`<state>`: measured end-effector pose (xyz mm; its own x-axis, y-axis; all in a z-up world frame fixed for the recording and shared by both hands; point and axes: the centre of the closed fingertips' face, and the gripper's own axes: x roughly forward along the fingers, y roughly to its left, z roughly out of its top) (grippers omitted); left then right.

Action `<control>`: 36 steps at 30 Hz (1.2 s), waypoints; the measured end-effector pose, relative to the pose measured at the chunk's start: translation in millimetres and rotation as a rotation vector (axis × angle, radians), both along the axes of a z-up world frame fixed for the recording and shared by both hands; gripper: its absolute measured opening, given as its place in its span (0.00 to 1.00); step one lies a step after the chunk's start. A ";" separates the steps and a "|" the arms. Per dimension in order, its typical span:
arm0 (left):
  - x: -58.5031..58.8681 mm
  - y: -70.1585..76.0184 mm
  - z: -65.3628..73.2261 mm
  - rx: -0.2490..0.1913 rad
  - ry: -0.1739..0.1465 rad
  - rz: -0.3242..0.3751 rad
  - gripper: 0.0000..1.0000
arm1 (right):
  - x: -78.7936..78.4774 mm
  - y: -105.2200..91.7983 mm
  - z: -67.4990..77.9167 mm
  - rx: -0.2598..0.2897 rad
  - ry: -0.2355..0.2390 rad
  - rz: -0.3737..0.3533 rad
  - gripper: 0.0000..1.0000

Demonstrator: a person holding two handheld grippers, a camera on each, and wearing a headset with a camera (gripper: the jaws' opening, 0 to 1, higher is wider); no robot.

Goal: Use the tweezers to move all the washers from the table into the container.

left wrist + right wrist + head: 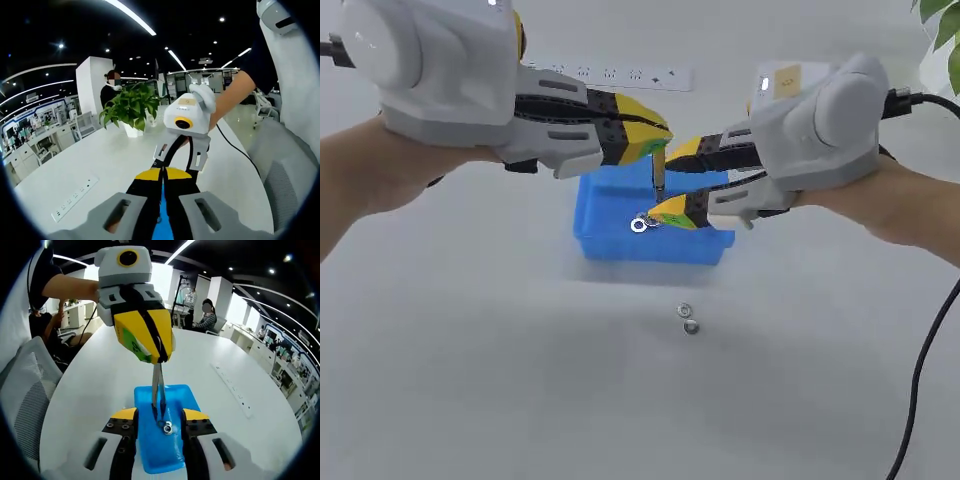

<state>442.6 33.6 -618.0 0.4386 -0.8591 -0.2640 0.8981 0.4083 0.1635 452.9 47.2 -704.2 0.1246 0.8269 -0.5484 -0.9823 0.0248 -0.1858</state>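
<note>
Head view lays out the white table [470, 390] from above. My left gripper [655, 140] reaches in from the upper left and my right gripper [672, 182] from the right, and their yellow tips meet over the blue container [620, 245]. My left gripper's jaws are pinched narrow on the tweezers [158, 385], which hang straight down from them toward the container. My right gripper's jaws stand wide apart and hold nothing; in the right gripper view they straddle the container with the tweezers between them.

That view also shows what the head view half hides behind my lower right jaw: the tweezers' tips sit at a silver washer [167, 428] over the container's floor. I cannot tell whether the washer is gripped or lying loose.

Left gripper view looks level across the table instead, at the front of my right gripper, a potted plant [131, 106] and a power strip [75, 197].

Back in the head view, two more washers [684, 311] lie close together on the table just in front of the container, small bright rings.
</note>
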 end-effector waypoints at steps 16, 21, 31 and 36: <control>-33.9 -27.8 5.4 0.002 -0.039 -0.012 0.04 | -42.2 -50.8 5.4 0.100 0.026 -0.104 0.62; -52.8 -39.0 4.1 0.007 -0.024 -0.050 0.04 | -63.1 -64.5 -0.7 0.103 0.058 -0.100 0.66; -83.9 -48.0 -24.3 0.051 -0.011 -0.063 0.04 | -102.1 -82.3 -28.0 0.071 0.155 -0.070 0.79; -93.4 -52.5 -41.1 0.068 0.015 -0.068 0.04 | -113.4 -87.6 -41.2 0.055 0.195 -0.085 0.85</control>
